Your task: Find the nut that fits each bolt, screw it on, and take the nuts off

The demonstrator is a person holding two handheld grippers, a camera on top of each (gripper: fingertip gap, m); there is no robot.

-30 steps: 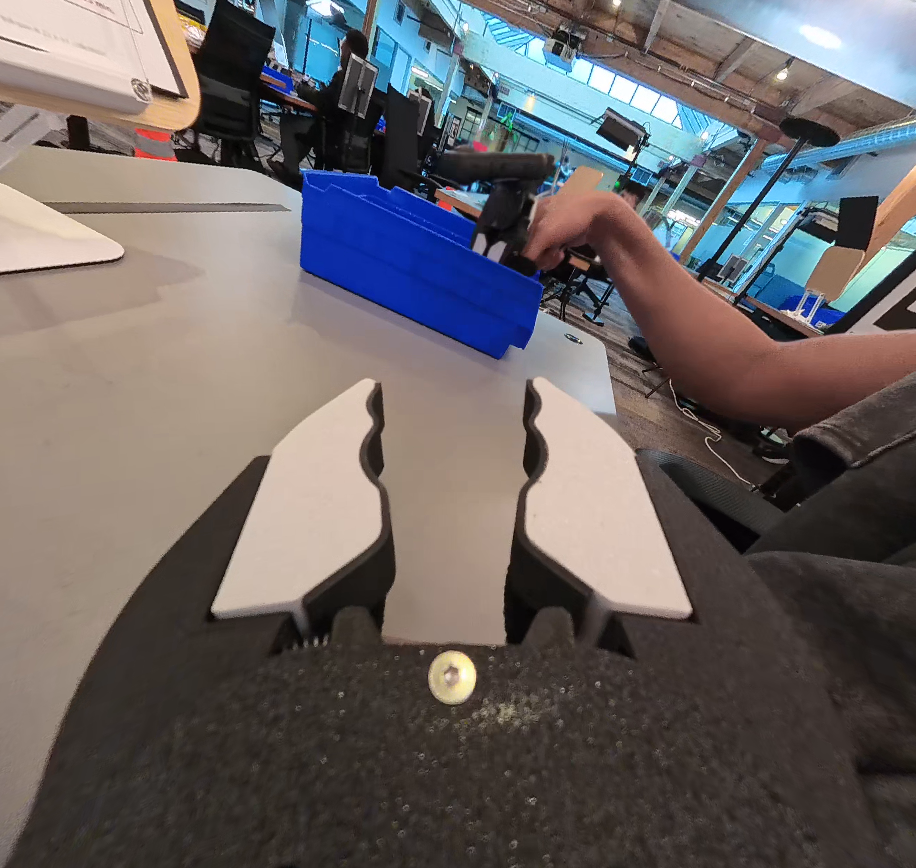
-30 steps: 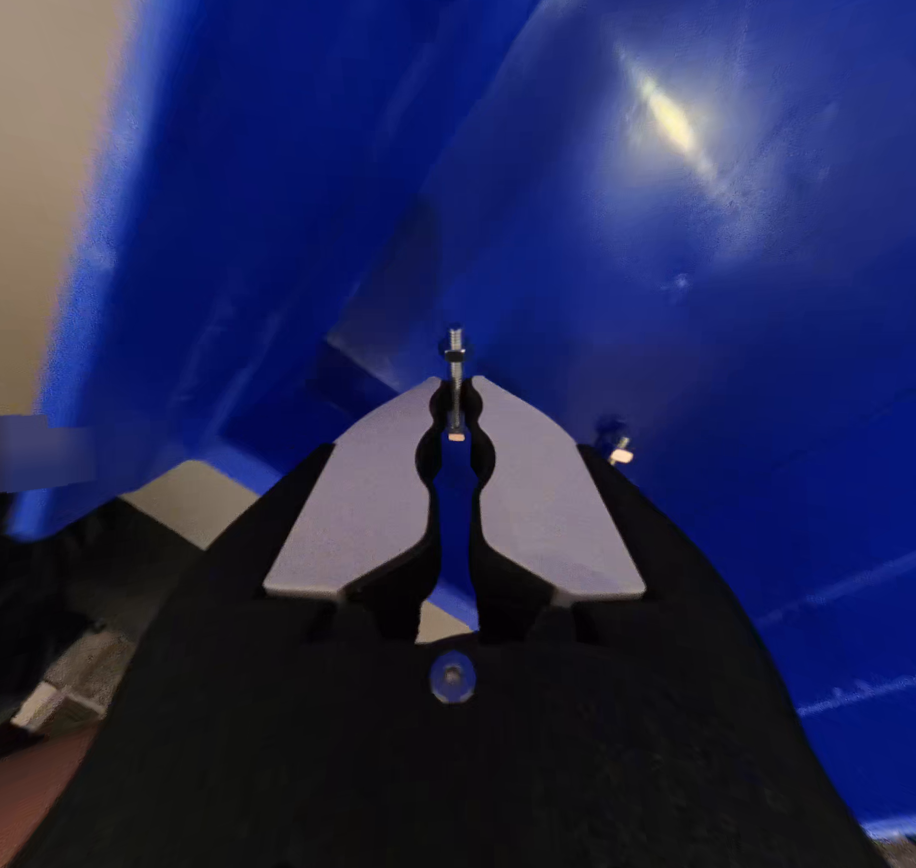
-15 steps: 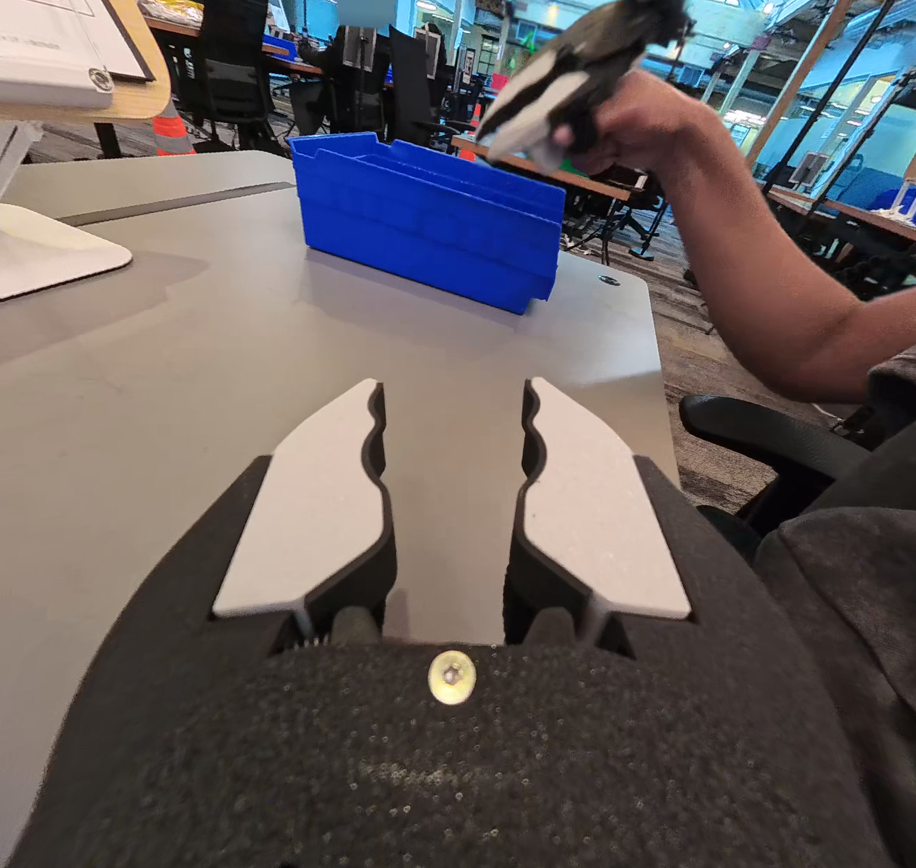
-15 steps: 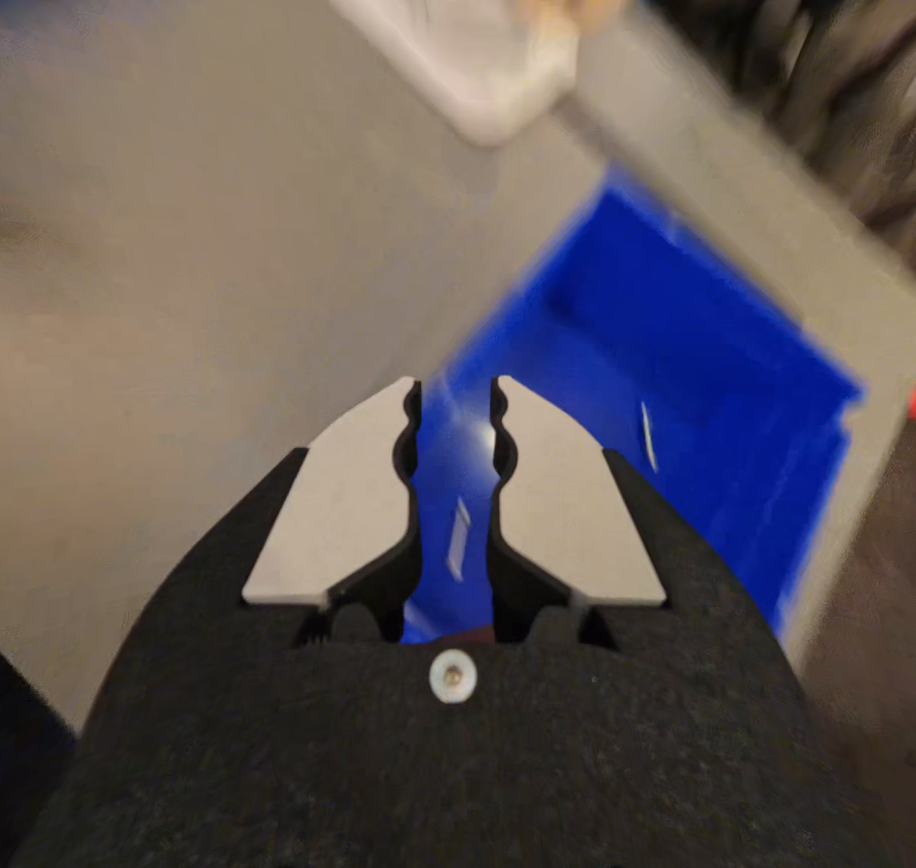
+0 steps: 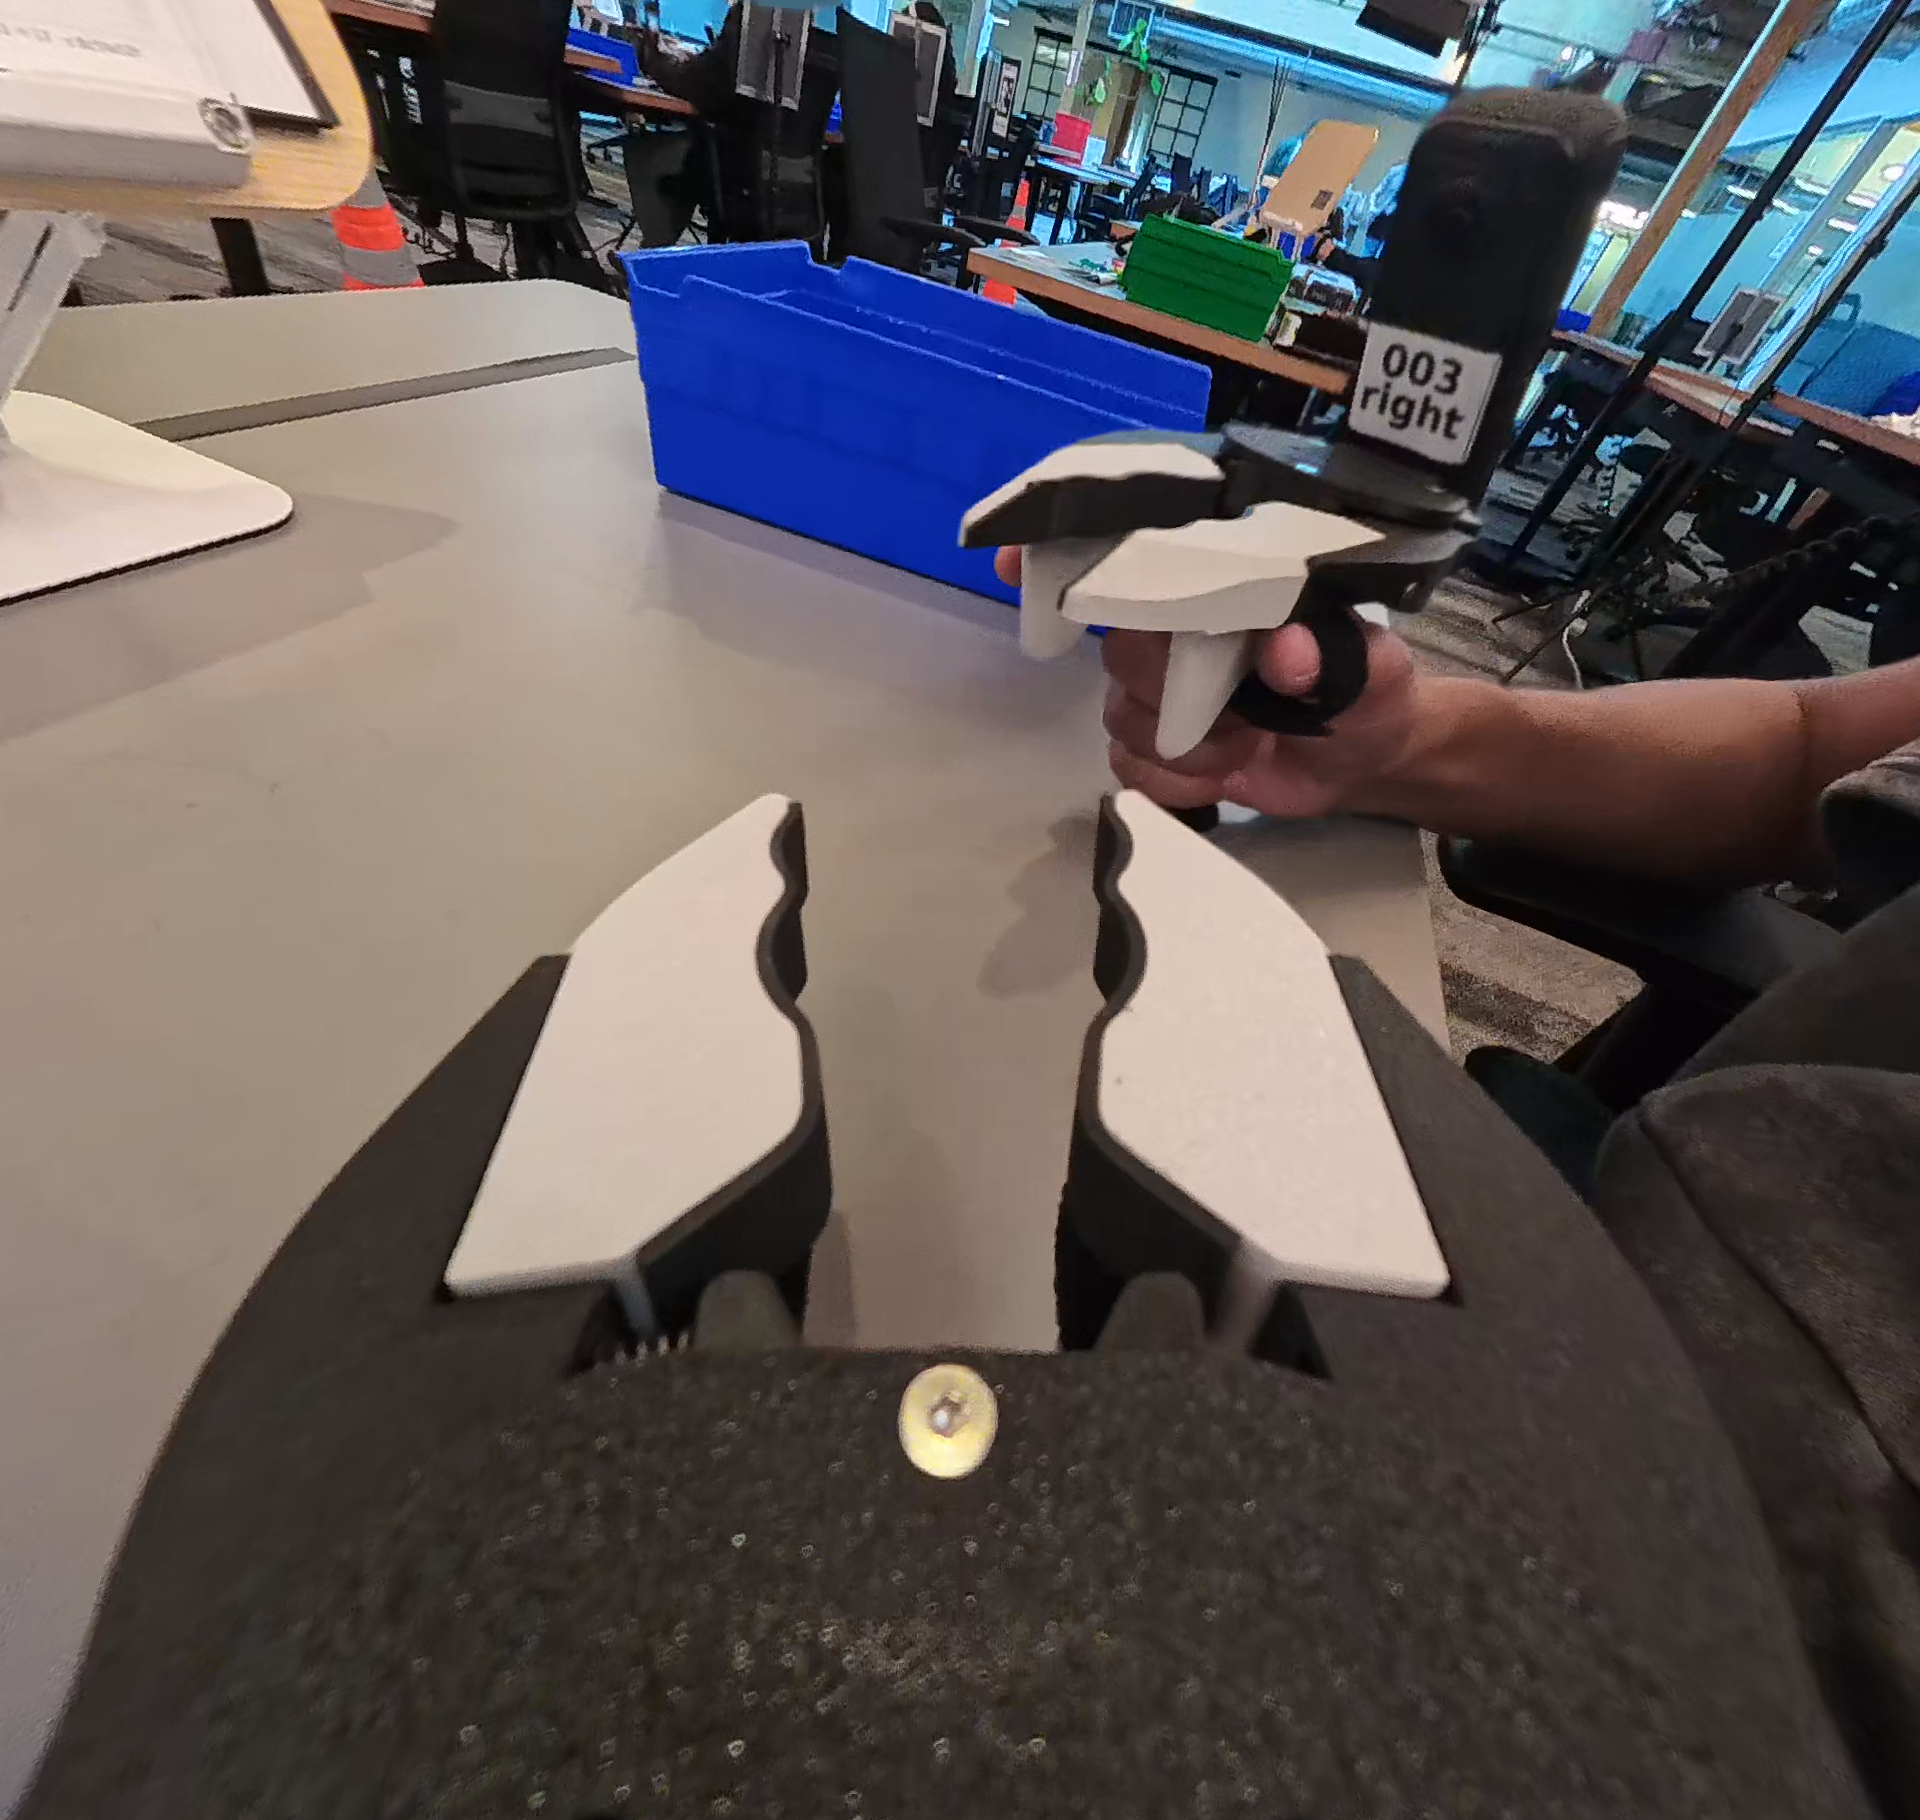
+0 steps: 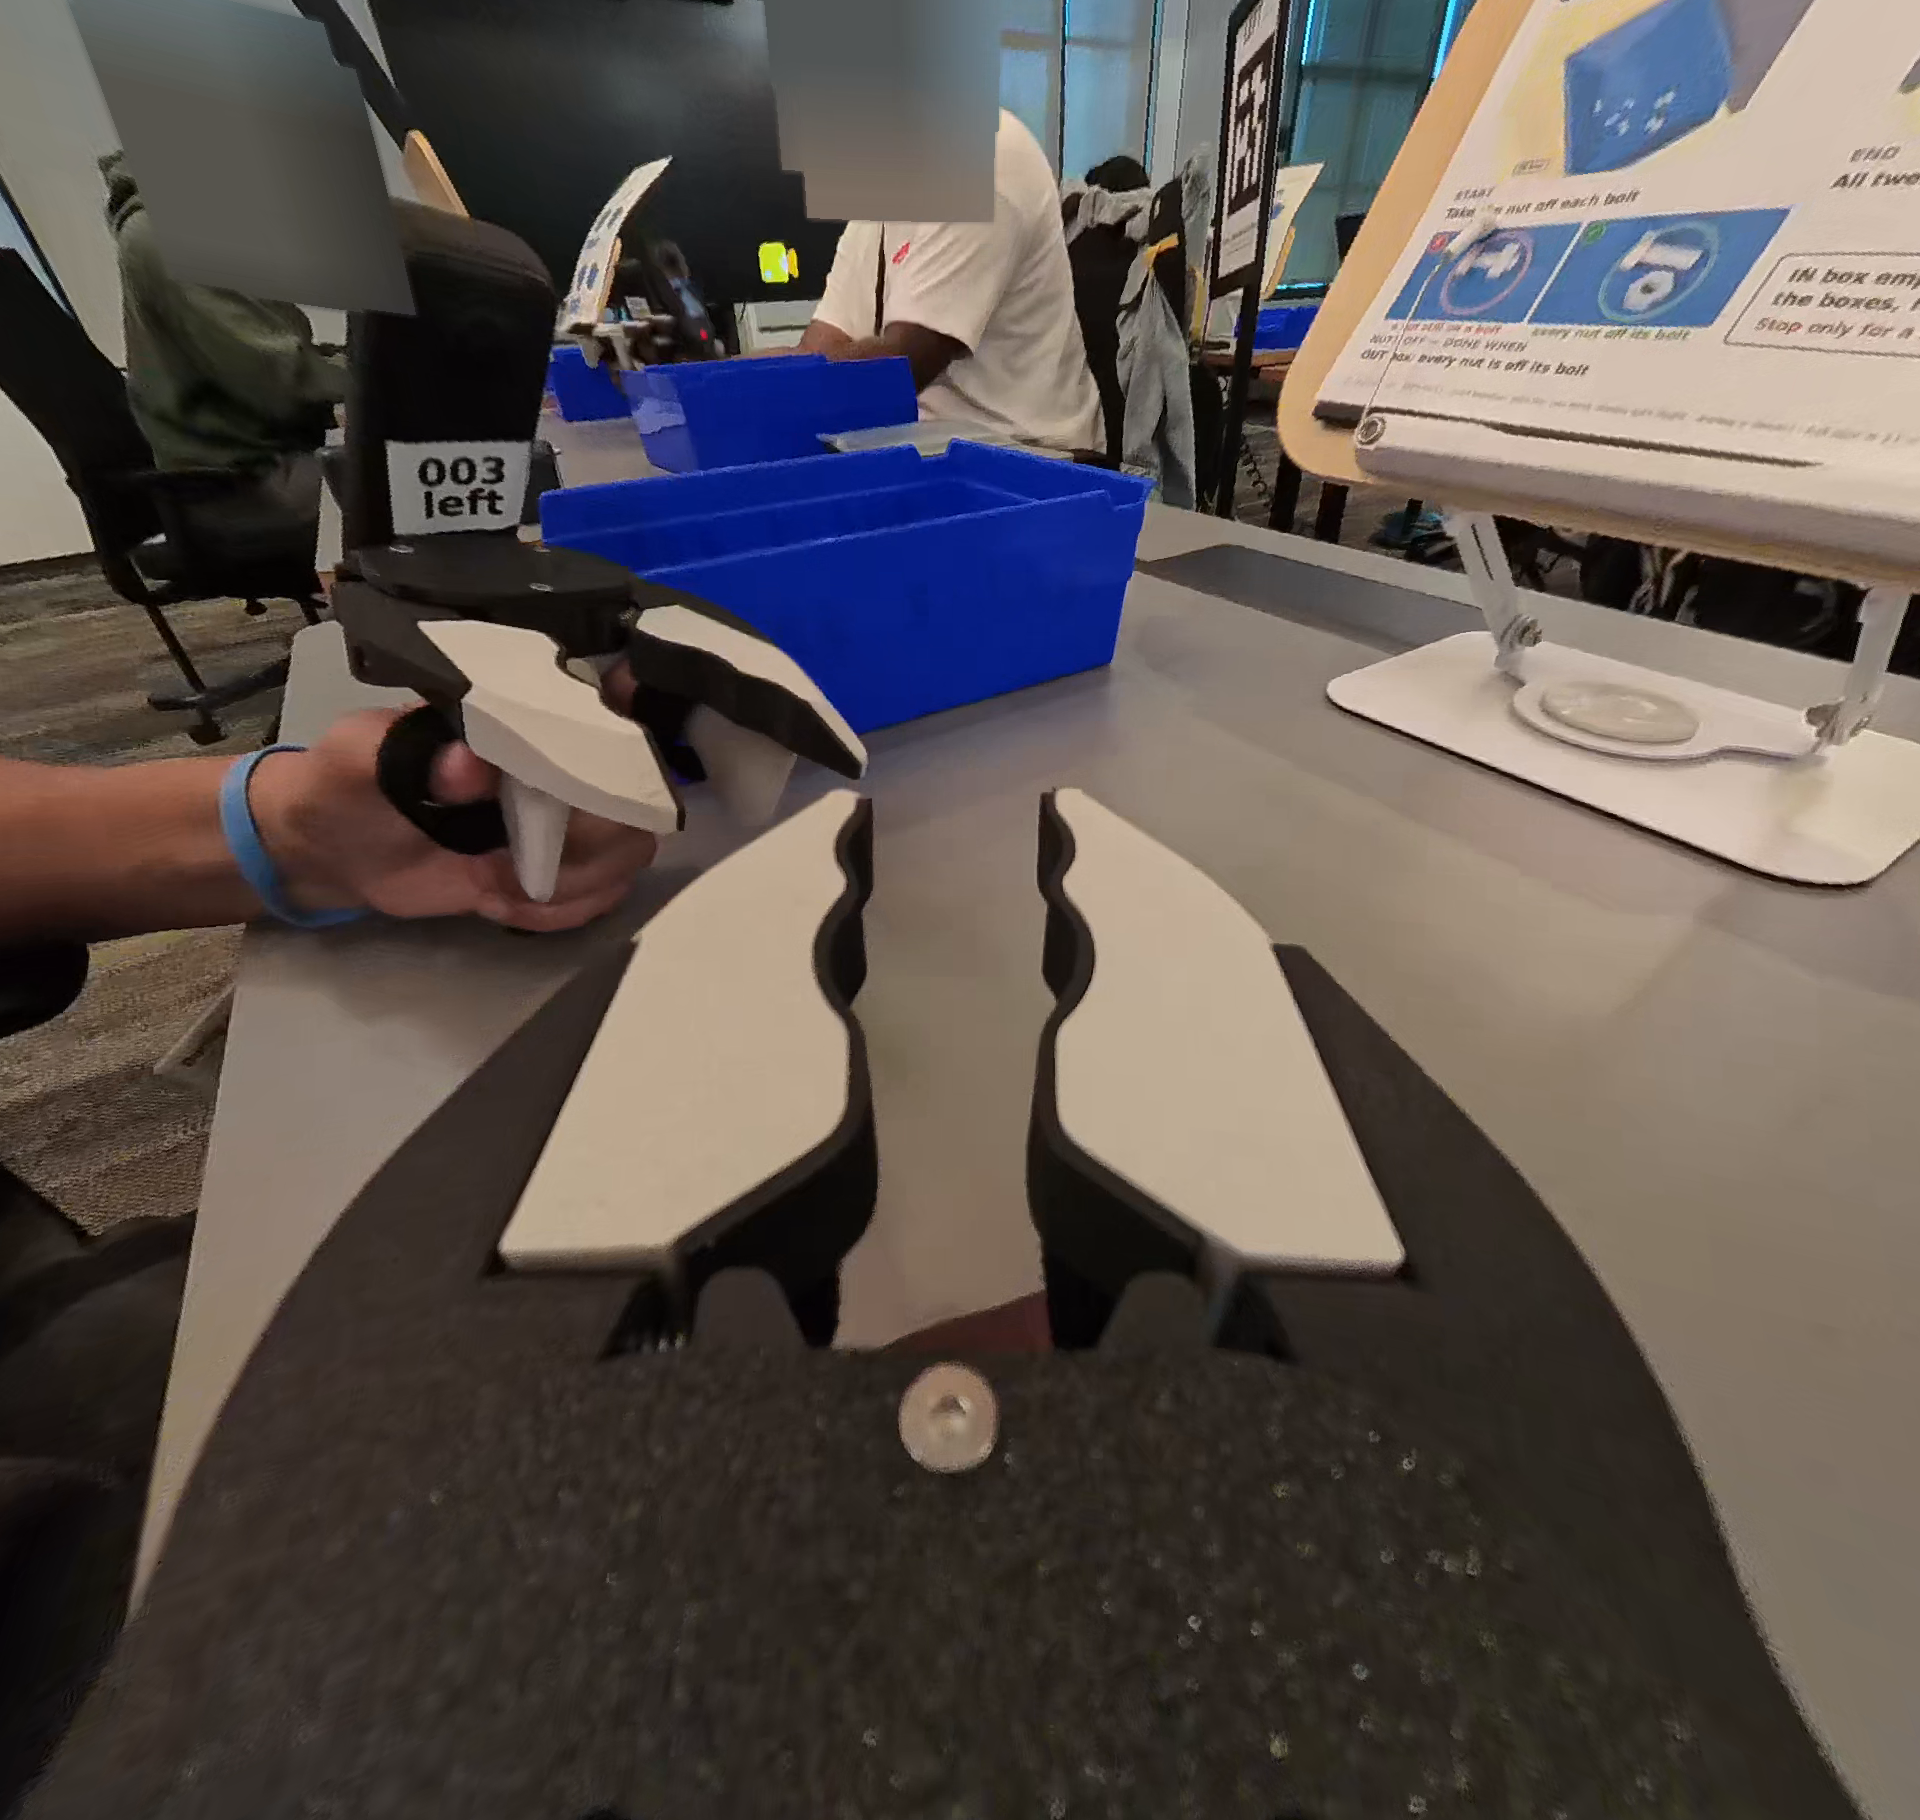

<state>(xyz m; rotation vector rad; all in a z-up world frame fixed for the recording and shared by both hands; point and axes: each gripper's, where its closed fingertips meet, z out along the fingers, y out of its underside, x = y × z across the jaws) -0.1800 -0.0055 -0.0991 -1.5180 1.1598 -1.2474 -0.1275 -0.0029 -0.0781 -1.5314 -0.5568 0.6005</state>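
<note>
My left gripper (image 5: 948,820) is open and empty, low over the grey table (image 5: 416,783). My right gripper (image 6: 954,814) is open and empty too, also low over the table. A blue bin (image 5: 883,409) stands at the far side of the table; it also shows in the right wrist view (image 6: 862,586). No bolt or nut is visible in either view; the bins' insides are hidden. The right gripper shows in the left wrist view (image 5: 1091,544), held by a hand near the bin. The left gripper shows in the right wrist view (image 6: 665,721), held by a hand in front of the bin.
A white stand (image 6: 1621,731) with an instruction board (image 6: 1662,212) is on the table right of the bin; its base also shows in the left wrist view (image 5: 104,503). The table's edge (image 5: 1423,939) runs at the right. People, chairs and other desks are behind. About 7 cm separates my left fingertips from my right.
My right gripper was shut on a bolt with a nut inside the blue bin, let it go there, lifted out and came down over the table near the left gripper. The left stayed open.
</note>
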